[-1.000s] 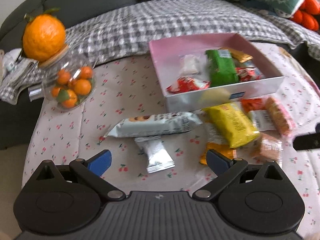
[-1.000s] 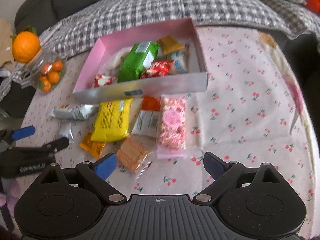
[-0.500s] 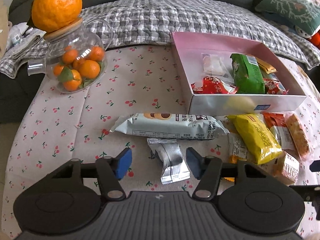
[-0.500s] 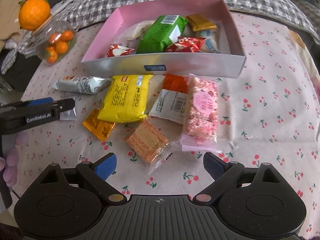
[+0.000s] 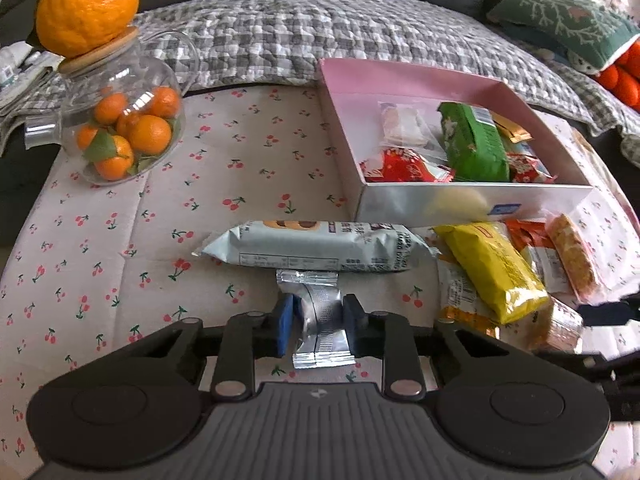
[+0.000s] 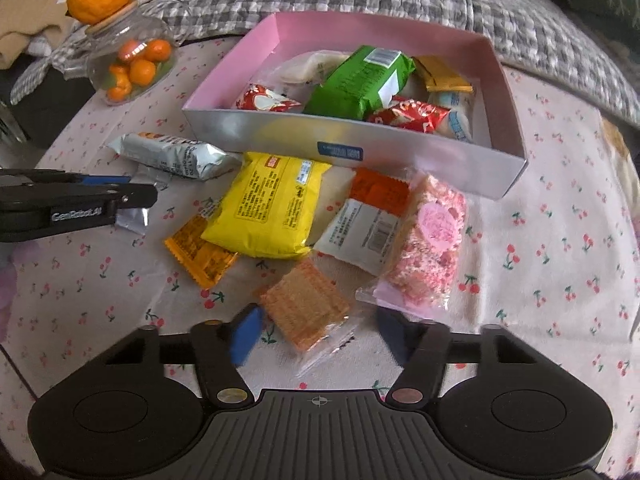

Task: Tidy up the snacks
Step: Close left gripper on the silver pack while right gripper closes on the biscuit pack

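My left gripper (image 5: 318, 326) is shut on a small silver foil packet (image 5: 320, 320) lying on the cherry-print cloth, just in front of a long pale-blue biscuit pack (image 5: 316, 246). My right gripper (image 6: 318, 332) has its jaws closing around a clear-wrapped orange cracker packet (image 6: 306, 308); the pads do not touch it. A pink box (image 6: 352, 148) beyond holds a green pack (image 6: 360, 82) and red sweets. Loose before the box lie a yellow pack (image 6: 268, 208), an orange sachet (image 6: 200, 250), a white-and-orange pack (image 6: 370, 220) and a pink crisp bar (image 6: 430, 244).
A glass jar of small oranges (image 5: 120, 132) with a big orange (image 5: 86, 4) on its lid stands at the far left. A checked quilt (image 5: 320, 32) and dark sofa lie behind the table. The left gripper's body (image 6: 72, 204) reaches in at the left of the right wrist view.
The left jaws came together onto the silver packet after sliding over it. The right gripper moved in over the orange cracker packet and its jaws narrowed.
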Demonstrator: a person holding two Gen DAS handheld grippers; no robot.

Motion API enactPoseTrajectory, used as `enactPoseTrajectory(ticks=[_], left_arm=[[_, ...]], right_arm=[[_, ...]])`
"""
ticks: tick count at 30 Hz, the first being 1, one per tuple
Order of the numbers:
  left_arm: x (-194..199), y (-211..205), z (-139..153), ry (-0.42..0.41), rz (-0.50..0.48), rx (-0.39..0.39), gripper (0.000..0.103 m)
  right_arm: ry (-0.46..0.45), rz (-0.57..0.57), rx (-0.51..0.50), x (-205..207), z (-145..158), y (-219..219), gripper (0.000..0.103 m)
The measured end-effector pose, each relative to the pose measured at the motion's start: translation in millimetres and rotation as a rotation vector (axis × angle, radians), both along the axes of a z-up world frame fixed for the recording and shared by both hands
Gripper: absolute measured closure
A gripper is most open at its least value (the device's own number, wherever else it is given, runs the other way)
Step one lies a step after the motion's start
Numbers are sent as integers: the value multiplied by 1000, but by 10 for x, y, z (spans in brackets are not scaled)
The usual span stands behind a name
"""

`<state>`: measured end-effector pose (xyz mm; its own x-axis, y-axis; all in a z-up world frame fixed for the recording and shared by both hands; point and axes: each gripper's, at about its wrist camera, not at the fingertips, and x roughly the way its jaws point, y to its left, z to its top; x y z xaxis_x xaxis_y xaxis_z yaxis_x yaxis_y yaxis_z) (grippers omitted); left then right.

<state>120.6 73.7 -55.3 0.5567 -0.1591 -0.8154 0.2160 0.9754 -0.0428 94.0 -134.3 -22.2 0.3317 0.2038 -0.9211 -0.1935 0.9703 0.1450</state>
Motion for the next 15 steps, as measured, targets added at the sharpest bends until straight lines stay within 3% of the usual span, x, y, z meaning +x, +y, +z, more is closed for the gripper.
enactPoseTrajectory(ticks=[4,15], left_arm=[[-35,13,11,30,-36,-12,79],[-233,109,47,120,-157,-3,79]], right_arm=[[1,3,15,-1,25,-37,56],[72,95,86,-192,97,-15,53]])
